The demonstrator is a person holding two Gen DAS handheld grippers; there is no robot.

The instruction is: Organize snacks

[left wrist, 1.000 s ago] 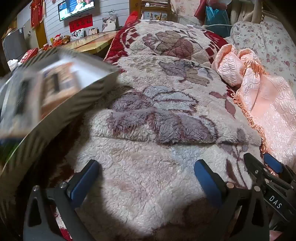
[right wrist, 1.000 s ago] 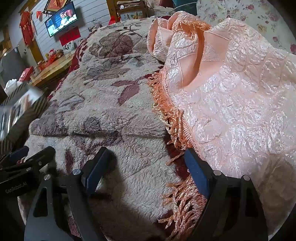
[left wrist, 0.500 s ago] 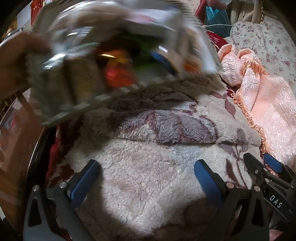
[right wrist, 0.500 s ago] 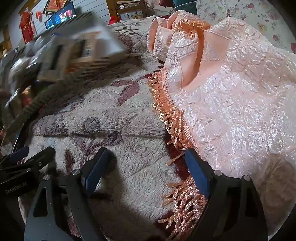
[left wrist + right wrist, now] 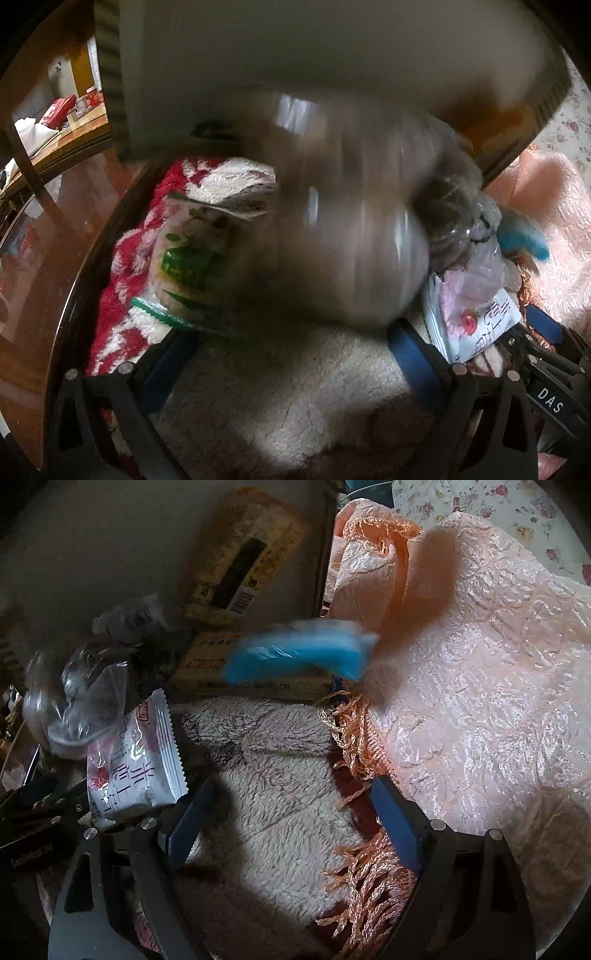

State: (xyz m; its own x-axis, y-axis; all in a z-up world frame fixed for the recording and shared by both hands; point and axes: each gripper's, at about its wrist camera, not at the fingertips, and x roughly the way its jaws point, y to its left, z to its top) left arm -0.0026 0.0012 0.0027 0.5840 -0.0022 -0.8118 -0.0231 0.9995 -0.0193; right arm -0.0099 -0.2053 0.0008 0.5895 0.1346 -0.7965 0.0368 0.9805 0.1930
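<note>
Ahead of both open jaws, blurred, probably tumbling snacks [image 5: 135, 766].

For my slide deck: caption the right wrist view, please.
Snack packets tumble from a tipped box onto the fleece blanket.

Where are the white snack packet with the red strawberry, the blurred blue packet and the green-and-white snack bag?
White strawberry snack packet [image 5: 135, 764]: right wrist view, middle of its printed face.
Blurred blue packet [image 5: 295, 655]: right wrist view, centre of its blue side.
Green-and-white snack bag [image 5: 192, 254]: left wrist view, green patch on its front.
</note>
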